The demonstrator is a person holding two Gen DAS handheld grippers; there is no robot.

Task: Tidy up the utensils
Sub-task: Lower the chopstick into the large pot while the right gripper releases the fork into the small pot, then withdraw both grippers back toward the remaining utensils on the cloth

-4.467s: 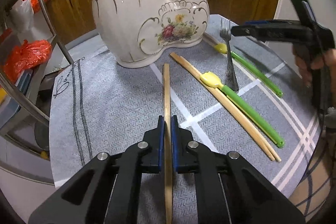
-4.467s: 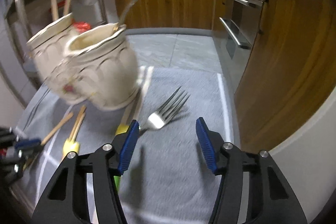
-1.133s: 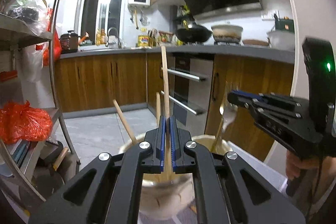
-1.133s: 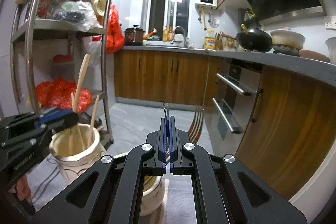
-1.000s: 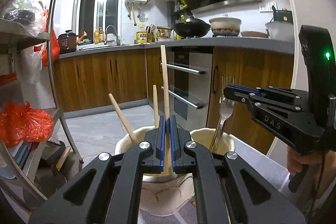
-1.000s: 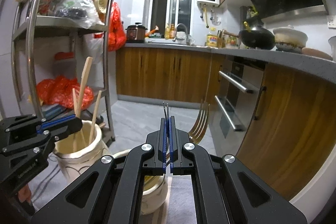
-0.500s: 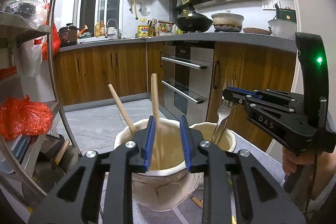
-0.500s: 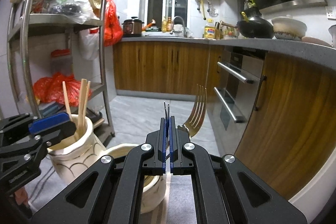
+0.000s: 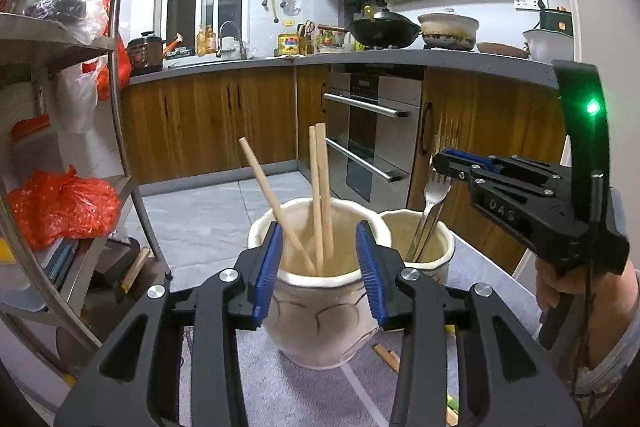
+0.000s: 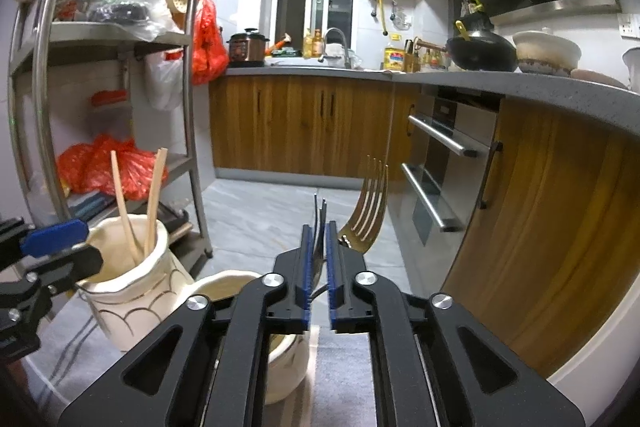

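Note:
A cream two-lobed ceramic pot stands on the grey cloth. Three wooden chopsticks lean in its left lobe. My left gripper hovers just before that rim. Its jaws are opening, and no pad touches the sticks. In the right wrist view the pot sits low on the left with the chopsticks in it. My right gripper is over the right lobe. A fork stands edge-on between its jaws, which are opening a narrow gap. A second fork leans beside it.
A metal shelf rack with red bags stands left of the table. Wooden cabinets and an oven are close on the right. A loose chopstick lies on the cloth. A hand holds the right gripper.
My left jaws have parted and released the chopstick, which now stands lower in the pot. The right pads, pressed together before, show a slit around the fork.

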